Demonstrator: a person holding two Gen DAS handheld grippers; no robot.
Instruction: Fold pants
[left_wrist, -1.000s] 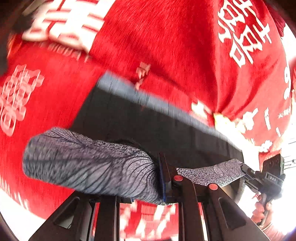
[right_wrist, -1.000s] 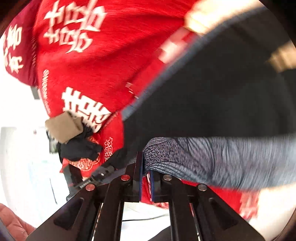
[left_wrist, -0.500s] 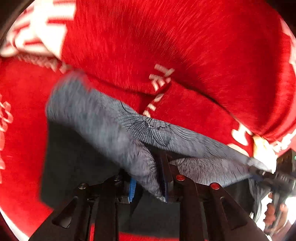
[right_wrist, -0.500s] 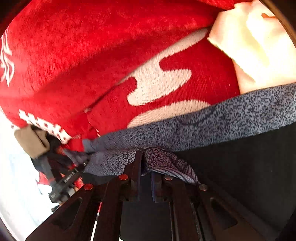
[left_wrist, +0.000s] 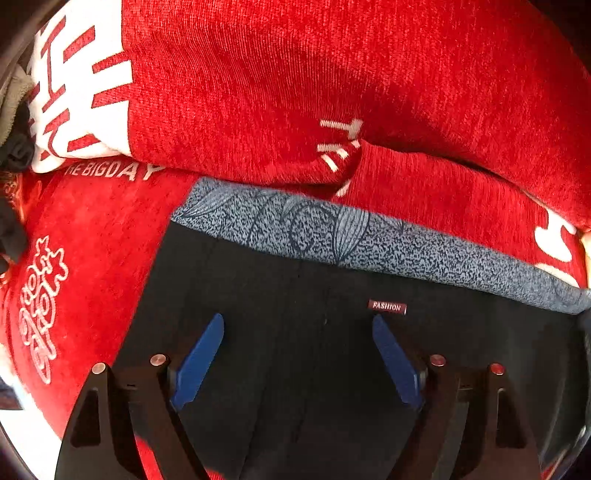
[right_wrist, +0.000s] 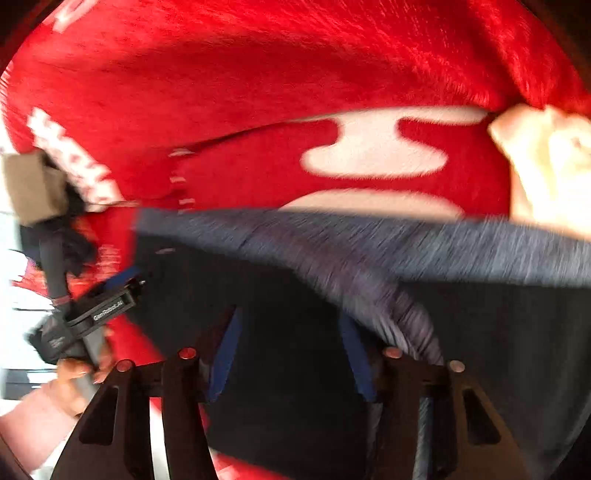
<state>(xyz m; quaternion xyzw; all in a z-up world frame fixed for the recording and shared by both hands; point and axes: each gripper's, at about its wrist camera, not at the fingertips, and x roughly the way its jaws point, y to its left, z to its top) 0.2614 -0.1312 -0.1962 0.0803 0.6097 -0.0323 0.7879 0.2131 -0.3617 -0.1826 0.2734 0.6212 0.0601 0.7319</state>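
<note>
The pants (left_wrist: 295, 369) are black with a speckled grey-blue patterned band (left_wrist: 332, 232) along their far edge and a small "FASHION" tag (left_wrist: 387, 306). They lie folded on the red bedding. My left gripper (left_wrist: 297, 325) is open and empty just above the black cloth. My right gripper (right_wrist: 290, 321) is open; the blurred grey band (right_wrist: 369, 266) drapes beside its right finger, loose. The left gripper also shows at the left of the right wrist view (right_wrist: 110, 302), held by a hand.
A red plush blanket (left_wrist: 295, 92) with white characters and "THE BIGDAY" lettering bunches up behind the pants. A red sheet with white print (left_wrist: 74, 240) lies under them. A cream cloth (right_wrist: 546, 166) sits at the far right.
Both grippers have opened and let go of the grey band. The band has dropped flat along the far edge of the black cloth. The right view is still moving.
</note>
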